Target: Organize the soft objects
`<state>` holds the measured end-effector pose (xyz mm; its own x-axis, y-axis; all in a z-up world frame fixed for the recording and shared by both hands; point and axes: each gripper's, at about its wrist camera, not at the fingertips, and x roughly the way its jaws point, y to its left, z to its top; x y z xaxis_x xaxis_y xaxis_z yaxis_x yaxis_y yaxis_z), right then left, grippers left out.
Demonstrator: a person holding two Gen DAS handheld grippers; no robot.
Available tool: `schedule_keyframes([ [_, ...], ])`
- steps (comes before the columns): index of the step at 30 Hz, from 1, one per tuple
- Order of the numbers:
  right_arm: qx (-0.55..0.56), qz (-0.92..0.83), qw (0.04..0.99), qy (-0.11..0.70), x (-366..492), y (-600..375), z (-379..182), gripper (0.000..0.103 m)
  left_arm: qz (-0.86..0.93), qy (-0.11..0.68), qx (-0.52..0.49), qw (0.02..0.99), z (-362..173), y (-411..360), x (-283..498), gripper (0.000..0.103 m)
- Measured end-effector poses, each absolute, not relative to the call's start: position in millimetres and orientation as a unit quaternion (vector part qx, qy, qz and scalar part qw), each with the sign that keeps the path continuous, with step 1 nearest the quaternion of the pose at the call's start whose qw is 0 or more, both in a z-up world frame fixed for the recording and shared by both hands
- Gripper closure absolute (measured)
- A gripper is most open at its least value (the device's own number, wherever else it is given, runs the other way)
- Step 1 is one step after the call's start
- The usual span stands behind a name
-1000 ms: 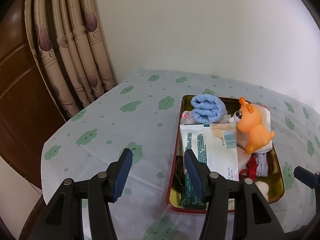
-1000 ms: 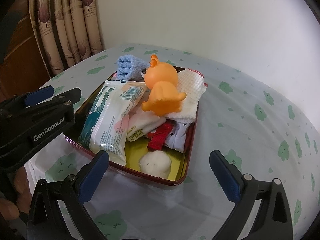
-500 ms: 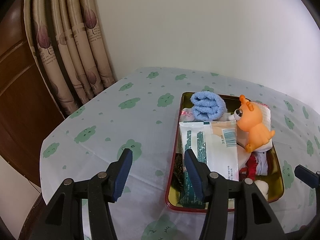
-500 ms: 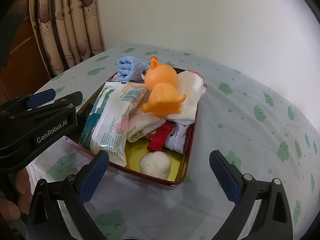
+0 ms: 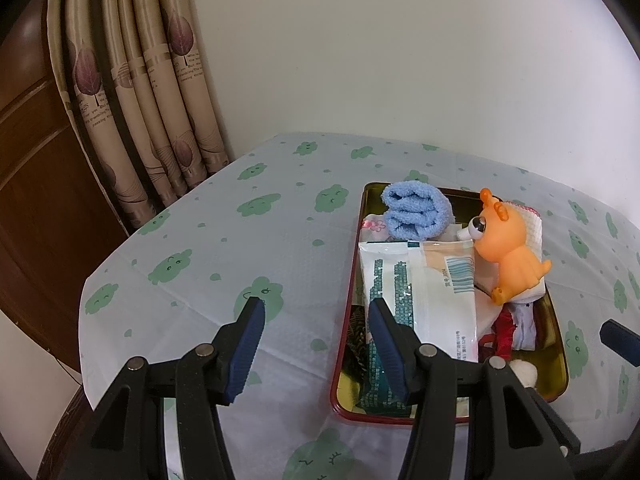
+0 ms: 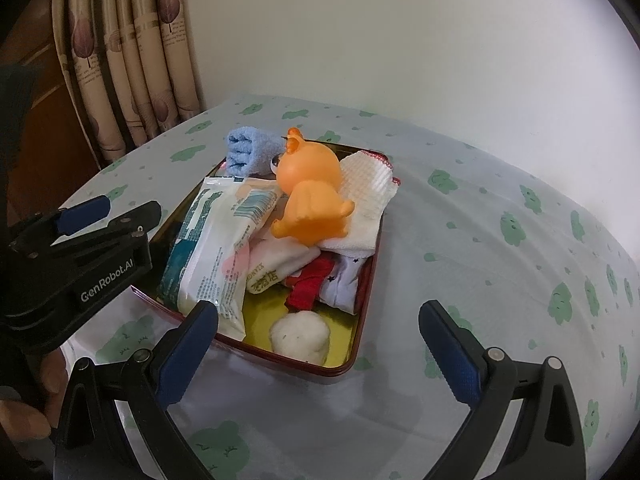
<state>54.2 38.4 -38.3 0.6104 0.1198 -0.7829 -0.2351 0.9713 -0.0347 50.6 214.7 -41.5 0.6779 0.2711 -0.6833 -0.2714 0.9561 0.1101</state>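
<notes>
A plain off-white wall [image 5: 400,60] rises behind the table [image 5: 260,248], which is draped in a pale cloth printed with green cloud-like shapes. In the left corner hangs a beige curtain [image 5: 152,92] with brownish-purple leaf prints and small lettering, gathered in vertical folds. Beside it stands dark brown wooden panelling [image 5: 28,160], and soft, even light falls across the wall.

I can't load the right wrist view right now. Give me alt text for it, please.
A red-rimmed tray on a cloud-print tablecloth holds an orange toy, a blue towel, a wipes packet, small clothes and a white ball. The right tool hangs open before it; the left tool sits at left.
</notes>
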Motion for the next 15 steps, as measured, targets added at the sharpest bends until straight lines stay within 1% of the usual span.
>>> schedule_keyframes([
  [15,-0.073,0.102,0.894,0.43,52.8,39.4,-38.4,0.003,0.148,0.376,0.002,0.915,-42.8,216.0,52.4,0.048],
])
